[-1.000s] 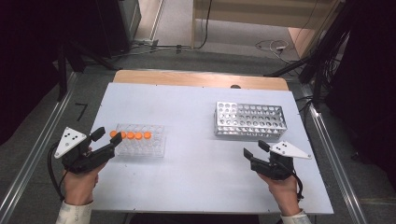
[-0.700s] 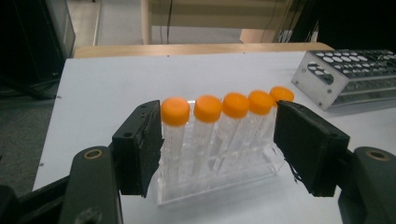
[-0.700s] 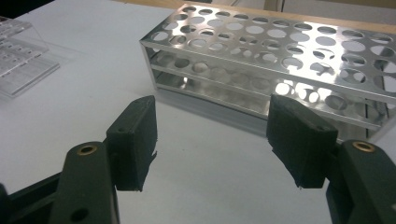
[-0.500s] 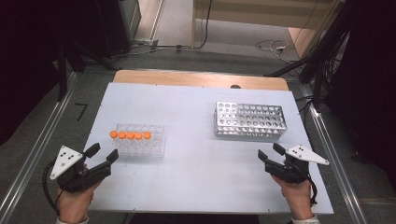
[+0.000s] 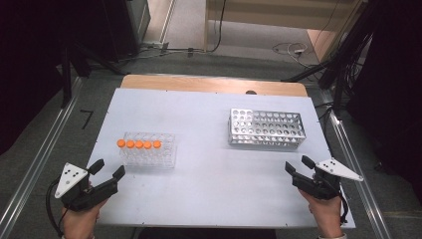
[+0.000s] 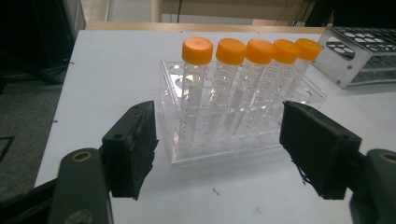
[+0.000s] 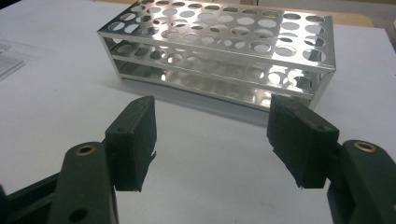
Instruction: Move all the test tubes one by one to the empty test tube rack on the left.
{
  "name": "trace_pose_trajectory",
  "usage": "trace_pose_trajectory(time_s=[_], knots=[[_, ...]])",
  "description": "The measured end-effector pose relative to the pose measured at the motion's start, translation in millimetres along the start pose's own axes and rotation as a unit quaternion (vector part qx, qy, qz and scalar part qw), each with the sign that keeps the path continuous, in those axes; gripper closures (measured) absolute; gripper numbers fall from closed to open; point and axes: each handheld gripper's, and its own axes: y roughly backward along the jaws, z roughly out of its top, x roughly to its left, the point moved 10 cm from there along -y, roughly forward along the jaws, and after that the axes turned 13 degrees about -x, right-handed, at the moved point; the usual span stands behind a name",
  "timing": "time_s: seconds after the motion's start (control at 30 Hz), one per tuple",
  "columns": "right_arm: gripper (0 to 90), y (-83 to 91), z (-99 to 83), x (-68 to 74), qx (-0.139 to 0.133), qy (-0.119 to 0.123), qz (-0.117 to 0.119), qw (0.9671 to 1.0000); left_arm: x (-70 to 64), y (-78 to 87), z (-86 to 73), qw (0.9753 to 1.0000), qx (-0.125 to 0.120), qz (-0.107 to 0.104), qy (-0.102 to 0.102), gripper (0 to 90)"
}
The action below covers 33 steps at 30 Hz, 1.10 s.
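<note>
Seemingly nothing is moving yet: the left gripper (image 5: 108, 169) is hovering with jaws spread, empty, near the clear plastic rack (image 5: 148, 155) where all five orange-capped tubes (image 6: 254, 70) are standing. Farther right, the perforated shiny metal rack (image 5: 265, 128) is sitting unfilled, and the right gripper (image 5: 297, 166) is waiting near it, jaws apart, holding nothing

A white table (image 5: 209, 124) with a wooden far edge is seen bearing two things set well apart — a clear rack (image 5: 148, 155) holding five orange-capped tubes (image 5: 139, 144) in a row at the left, and a metal rack (image 5: 265, 128) at the right.
</note>
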Motion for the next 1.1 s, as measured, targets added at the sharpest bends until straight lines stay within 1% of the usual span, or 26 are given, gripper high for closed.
trace_pose_trajectory(time_s=[0.23, 0.37, 0.53, 0.73, 0.8, 0.9, 0.93, 1.1], knots=[[31.1, 8.6, -2.7, -11.6, -0.002, -0.005, -0.013, 0.9999, 5.5, -1.0, -6.2, 0.9999, 0.007, 0.006, 0.009, 24.2], [30.9, 14.6, -4.6, -20.7, -0.003, -0.010, -0.023, 0.9997, 8.1, -1.4, -9.3, 0.9999, 0.011, 0.009, 0.009, 24.1], [30.3, 21.9, -9.8, -36.4, -0.002, -0.013, -0.044, 0.9990, 12.4, -2.8, -13.7, 0.9996, 0.018, 0.014, 0.015, 23.5], [29.3, 29.2, -16.2, -55.1, 0.002, -0.025, -0.067, 0.9974, 19.8, -4.4, -18.8, 0.9992, 0.025, 0.025, 0.018, 22.4], [28.7, 30.2, -18.3, -60.0, 0.005, -0.026, -0.074, 0.9969, 22.1, -5.0, -20.9, 0.9990, 0.028, 0.029, 0.020, 21.9], [27.1, 30.3, -23.6, -66.9, 0.014, -0.028, -0.082, 0.9961, 26.8, -6.5, -25.2, 0.9984, 0.034, 0.041, 0.020, 20.9], [26.5, 30.1, -25.6, -69.7, 0.018, -0.026, -0.085, 0.9958, 28.1, -7.0, -26.7, 0.9982, 0.036, 0.043, 0.019, 20.3], [23.6, 29.4, -34.4, -82.1, 0.034, -0.034, -0.099, 0.9939, 31.7, -9.3, -31.0, 0.9977, 0.042, 0.049, 0.020, 20.0]])
